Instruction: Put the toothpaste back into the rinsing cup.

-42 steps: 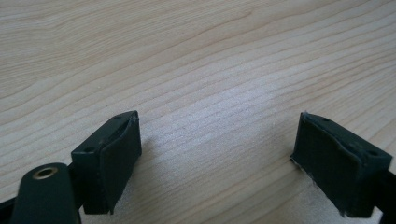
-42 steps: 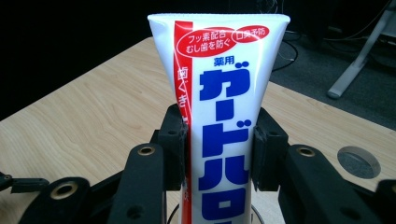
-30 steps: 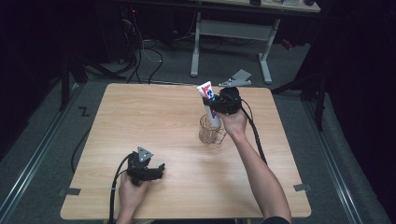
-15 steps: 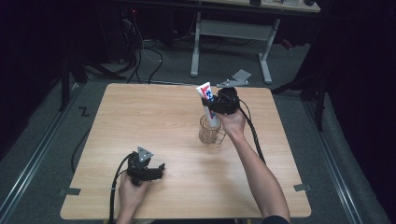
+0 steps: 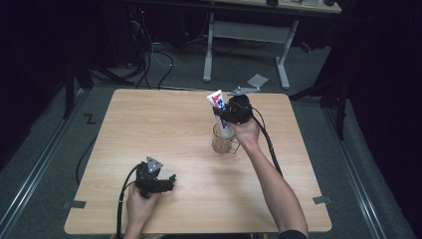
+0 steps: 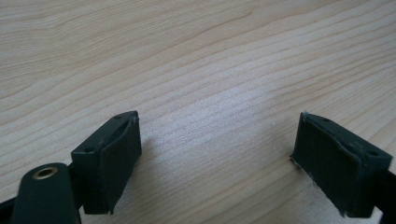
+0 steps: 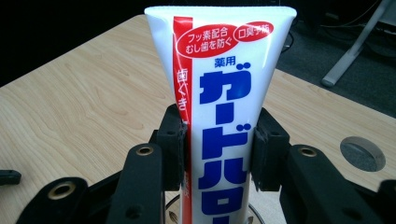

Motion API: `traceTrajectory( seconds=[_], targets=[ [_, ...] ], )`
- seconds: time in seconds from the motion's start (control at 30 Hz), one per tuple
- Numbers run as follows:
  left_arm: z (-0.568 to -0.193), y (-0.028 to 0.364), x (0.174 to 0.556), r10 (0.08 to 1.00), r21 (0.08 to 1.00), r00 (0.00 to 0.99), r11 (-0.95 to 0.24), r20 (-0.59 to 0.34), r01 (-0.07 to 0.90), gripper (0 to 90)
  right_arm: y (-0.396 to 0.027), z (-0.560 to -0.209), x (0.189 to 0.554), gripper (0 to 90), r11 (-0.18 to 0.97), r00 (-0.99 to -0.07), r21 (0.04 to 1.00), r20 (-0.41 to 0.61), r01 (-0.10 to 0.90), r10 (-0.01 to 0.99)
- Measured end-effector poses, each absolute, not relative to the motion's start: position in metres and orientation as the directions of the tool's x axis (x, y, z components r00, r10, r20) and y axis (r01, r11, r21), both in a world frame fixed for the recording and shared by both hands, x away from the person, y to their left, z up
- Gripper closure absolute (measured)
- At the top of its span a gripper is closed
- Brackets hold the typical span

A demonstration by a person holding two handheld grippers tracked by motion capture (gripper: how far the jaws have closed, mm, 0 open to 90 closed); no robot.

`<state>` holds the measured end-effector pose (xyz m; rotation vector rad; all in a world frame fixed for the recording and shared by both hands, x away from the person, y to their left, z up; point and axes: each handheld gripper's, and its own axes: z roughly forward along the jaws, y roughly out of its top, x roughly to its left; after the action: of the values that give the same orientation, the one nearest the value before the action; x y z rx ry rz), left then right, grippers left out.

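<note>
Holding the tube (image 7: 219, 107) upright in my right gripper (image 5: 230, 113), I see its fingers (image 7: 172, 144) pressed on both flat sides, its long axis vertical and its lower end inside the glass (image 5: 223, 141) on the surface (image 5: 164, 129). From here the tube just needs to go straight down along that axis. My left gripper (image 6: 219, 158) rests well apart near the front edge, fingers wide and empty.
</note>
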<state>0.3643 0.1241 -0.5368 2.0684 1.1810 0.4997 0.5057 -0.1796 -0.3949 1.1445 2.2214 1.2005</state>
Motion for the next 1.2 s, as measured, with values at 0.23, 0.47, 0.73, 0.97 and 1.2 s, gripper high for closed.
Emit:
traceTrajectory(
  seconds=[0.23, 0.47, 0.73, 0.97, 1.2],
  targets=[
    [-0.537, 0.124, 0.364, 0.86, 0.728, 0.511, -0.343, -0.011, 0.593, 15.3, -0.178, -0.397, 0.506, 62.2, 0.324, -0.606, 0.812, 0.045, 0.485, 0.794],
    [-0.537, 0.124, 0.364, 0.86, 0.728, 0.511, -0.343, -0.011, 0.593, 15.3, -0.18, -0.4, 0.506, 61.9, 0.342, -0.605, 0.797, 0.038, 0.498, 0.795],
    [-0.537, 0.124, 0.364, 0.86, 0.728, 0.511, -0.343, -0.011, 0.593, 15.3, -0.183, -0.404, 0.506, 61.6, 0.335, -0.6, 0.791, 0.05, 0.512, 0.798],
    [-0.537, 0.124, 0.364, 0.86, 0.728, 0.511, -0.344, -0.01, 0.593, 15.3, -0.183, -0.407, 0.504, 61.6, 0.339, -0.599, 0.79, 0.044, 0.511, 0.799],
    [-0.537, 0.124, 0.364, 0.859, 0.728, 0.512, -0.345, -0.01, 0.593, 15.3, -0.184, -0.412, 0.504, 61.5, 0.339, -0.6, 0.786, 0.051, 0.517, 0.798]
  ],
)
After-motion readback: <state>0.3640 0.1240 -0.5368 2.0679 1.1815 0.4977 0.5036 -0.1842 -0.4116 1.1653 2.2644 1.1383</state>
